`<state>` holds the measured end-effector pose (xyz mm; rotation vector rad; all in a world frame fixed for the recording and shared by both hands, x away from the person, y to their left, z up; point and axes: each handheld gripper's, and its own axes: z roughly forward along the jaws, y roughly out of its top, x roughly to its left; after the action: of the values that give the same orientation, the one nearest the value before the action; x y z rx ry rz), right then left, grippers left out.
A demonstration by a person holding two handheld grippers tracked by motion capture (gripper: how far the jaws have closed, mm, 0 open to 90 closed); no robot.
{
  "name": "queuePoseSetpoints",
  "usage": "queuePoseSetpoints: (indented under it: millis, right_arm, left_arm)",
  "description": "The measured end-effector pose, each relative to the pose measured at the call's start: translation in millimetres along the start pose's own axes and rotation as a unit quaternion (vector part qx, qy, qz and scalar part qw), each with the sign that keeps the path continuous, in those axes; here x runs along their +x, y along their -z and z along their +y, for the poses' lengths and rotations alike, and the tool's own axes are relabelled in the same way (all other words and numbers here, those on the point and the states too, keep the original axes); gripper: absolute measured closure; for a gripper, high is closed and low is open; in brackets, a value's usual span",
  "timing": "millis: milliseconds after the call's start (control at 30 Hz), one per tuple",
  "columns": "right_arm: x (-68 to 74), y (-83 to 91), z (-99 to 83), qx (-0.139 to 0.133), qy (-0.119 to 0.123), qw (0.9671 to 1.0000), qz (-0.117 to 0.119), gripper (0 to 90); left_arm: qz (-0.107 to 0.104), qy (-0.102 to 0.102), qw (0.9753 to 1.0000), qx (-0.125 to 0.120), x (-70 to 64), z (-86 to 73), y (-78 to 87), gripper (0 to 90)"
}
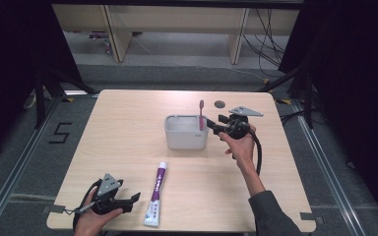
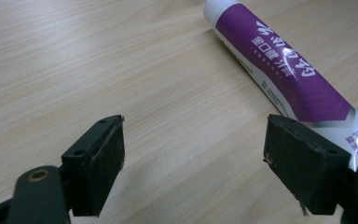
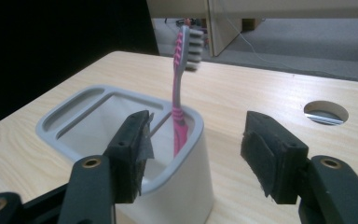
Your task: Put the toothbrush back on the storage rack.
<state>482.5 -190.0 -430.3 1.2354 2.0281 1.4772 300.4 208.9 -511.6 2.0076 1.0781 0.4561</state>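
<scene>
Both grippers gape empty: right gripper (image 1: 216, 125) beside the holder (image 1: 186, 132) rim, left gripper (image 1: 128, 200) near the toothpaste (image 1: 156, 193).

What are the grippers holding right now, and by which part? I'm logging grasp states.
Nothing. The right gripper is open beside the toothbrush in the holder; the left gripper is open beside the toothpaste tube.

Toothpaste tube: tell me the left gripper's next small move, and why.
Probably slide the left gripper toward the toothpaste tube until its open jaws straddle it. The tube lies flat beside one jaw, not between them, while the toothbrush already stands in the holder by the right gripper.
</scene>
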Motion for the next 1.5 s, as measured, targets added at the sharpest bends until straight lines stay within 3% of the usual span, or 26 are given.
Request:
queuePoseSetpoints:
  millis: [167,200,233,300,367,467,533,567,600,700,767,800,900,1000,1033,1100,1133,1233,1267,1300,1500]
  right_arm:
    - [2.7,8.0,-6.8,0.022,0.030,0.9993,0.004,39.0]
    - [6.1,10.9,-8.5,0.029,0.014,0.9995,0.004,39.1]
    - [4.6,13.0,-10.3,0.030,0.033,0.9990,0.007,38.8]
    - [6.6,17.8,-12.4,0.037,0.025,0.9990,0.006,38.3]
    - [5.1,24.8,-14.8,0.034,0.041,0.9985,0.004,37.2]
    - [4.7,31.1,-16.4,0.045,0.044,0.9980,0.000,36.9]
    - [4.2,35.7,-19.9,0.041,0.036,0.9985,0.001,36.9]
    - [2.5,37.9,-21.2,0.038,0.051,0.9980,-0.005,36.9]
    - [2.8,41.8,-24.8,0.046,0.037,0.9982,-0.005,36.8]
    - [1.2,45.1,-28.2,0.044,0.038,0.9983,-0.004,36.8]
    - [-1.1,48.3,-32.0,0.048,0.052,0.9974,-0.013,36.6]
    - [0.6,48.8,-33.4,0.053,0.037,0.9979,-0.005,36.5]
    - [0.9,50.4,-34.8,0.053,0.034,0.9980,-0.001,36.3]
    - [4.5,51.8,-36.7,0.053,0.037,0.9979,0.000,35.2]
    - [4.1,52.4,-37.5,0.053,0.052,0.9972,-0.005,34.5]
    - [9.2,53.4,-40.3,0.059,0.034,0.9977,0.000,32.7]
    - [7.9,52.8,-41.1,0.058,0.052,0.9970,-0.001,32.1]
    - [11.4,53.4,-42.9,0.071,0.034,0.9969,0.001,28.4]
    - [10.2,53.9,-43.5,0.068,0.054,0.9962,-0.010,27.5]
    - [14.2,54.5,-45.5,0.073,0.031,0.9968,-0.003,27.2]
    - [16.3,58.7,-53.8,0.081,0.040,0.9959,0.009,24.5]
  left_arm:
    - [-0.001,-0.002,1.0000,0.001,-0.1,-0.4,0.1,19.8]
    - [-0.001,0.000,1.0000,0.002,-0.5,-0.1,-0.1,19.8]
    - [0.001,0.003,1.0000,0.001,-0.8,-0.4,-0.8,19.8]
    - [-0.001,0.002,1.0000,0.003,-0.9,-0.5,-0.1,19.8]
    - [0.002,0.000,1.0000,0.002,-1.0,0.5,0.7,19.8]
    - [0.002,0.002,1.0000,0.001,-0.8,-0.7,0.2,19.8]
    - [0.000,0.001,1.0000,-0.001,-0.5,-0.3,0.8,19.8]
    - [0.000,-0.001,1.0000,-0.001,-0.8,0.2,0.9,19.8]
    - [0.000,0.002,1.0000,0.000,-1.9,-0.2,0.5,19.8]
    - [-0.002,0.001,1.0000,0.000,-2.0,-0.2,0.9,19.8]
    - [-0.002,-0.001,1.0000,-0.002,-1.8,0.4,1.1,19.8]
    - [-0.002,0.001,1.0000,-0.001,-2.0,0.1,1.0,19.8]
    - [-0.002,-0.002,1.0000,-0.002,-1.5,0.2,1.6,19.8]
    - [-0.002,-0.001,1.0000,0.000,-2.2,0.1,1.4,19.8]
    - [-0.001,0.001,1.0000,-0.001,-2.5,-0.1,1.3,19.9]
    - [0.000,-0.001,1.0000,-0.004,-1.9,0.2,1.3,19.9]
    - [0.001,0.000,1.0000,-0.003,-1.9,0.4,1.1,19.8]
    - [-0.001,0.000,1.0000,-0.002,-2.3,-0.1,1.2,19.8]
    - [0.000,-0.001,1.0000,-0.005,-2.1,0.0,1.1,19.9]
    - [-0.001,0.003,1.0000,-0.006,-2.8,0.6,1.2,19.8]
    - [0.001,-0.001,1.0000,-0.005,-1.9,0.7,1.4,19.8]
